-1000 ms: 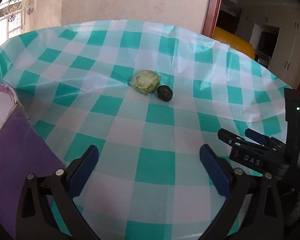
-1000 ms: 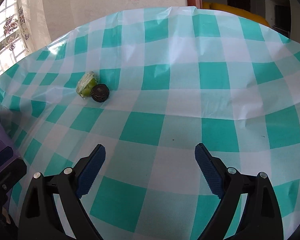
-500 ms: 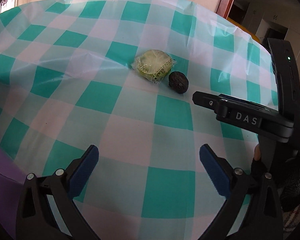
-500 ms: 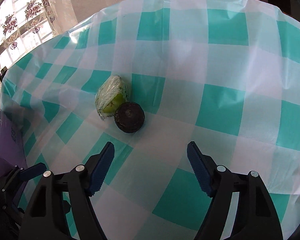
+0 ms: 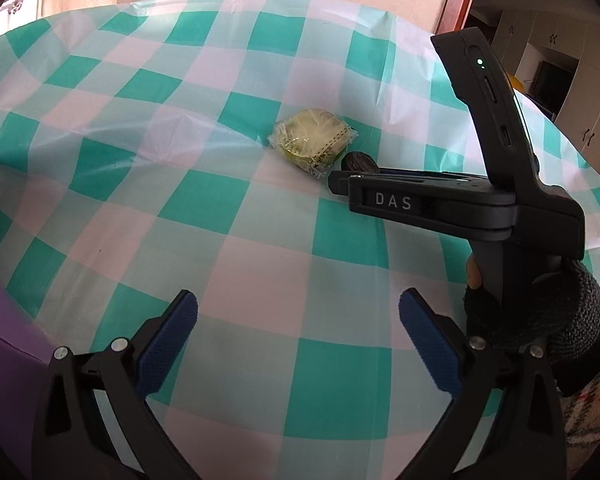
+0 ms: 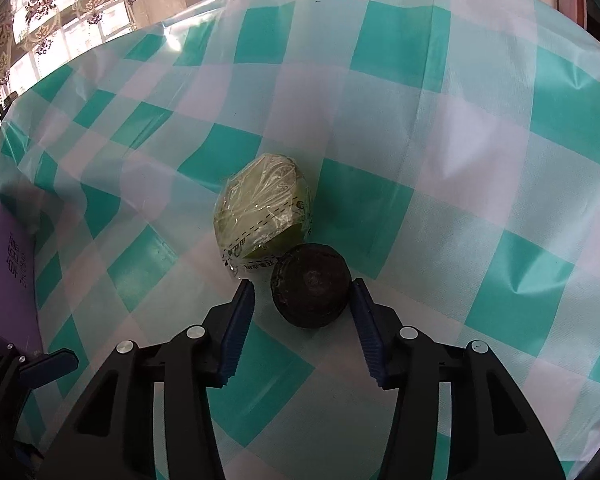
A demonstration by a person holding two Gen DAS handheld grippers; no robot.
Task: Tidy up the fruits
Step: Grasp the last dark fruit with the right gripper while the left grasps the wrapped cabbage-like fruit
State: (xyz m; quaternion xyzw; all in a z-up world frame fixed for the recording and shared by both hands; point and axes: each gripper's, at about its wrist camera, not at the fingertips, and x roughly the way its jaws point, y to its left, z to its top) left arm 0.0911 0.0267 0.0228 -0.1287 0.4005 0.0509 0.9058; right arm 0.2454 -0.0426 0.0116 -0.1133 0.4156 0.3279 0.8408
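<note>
A dark round fruit (image 6: 310, 285) lies on the checked tablecloth, touching a green fruit wrapped in clear plastic (image 6: 263, 211). My right gripper (image 6: 302, 294) is open with its jaws on either side of the dark fruit, the right pad almost touching it, the left pad a little apart. In the left wrist view the wrapped fruit (image 5: 313, 141) sits mid-table and the dark fruit (image 5: 358, 161) is half hidden behind the right gripper's body (image 5: 432, 202). My left gripper (image 5: 296, 328) is open and empty, well short of the fruits.
A purple box (image 5: 8, 320) stands at the left edge of the table; it also shows in the right wrist view (image 6: 4, 264). The teal and white checked tablecloth (image 5: 220, 208) covers the table. A window is at the far left, cabinets at the far right.
My right gripper moved forward and down to the dark fruit, and its jaws narrowed around it. The left gripper drew in slightly and stays open.
</note>
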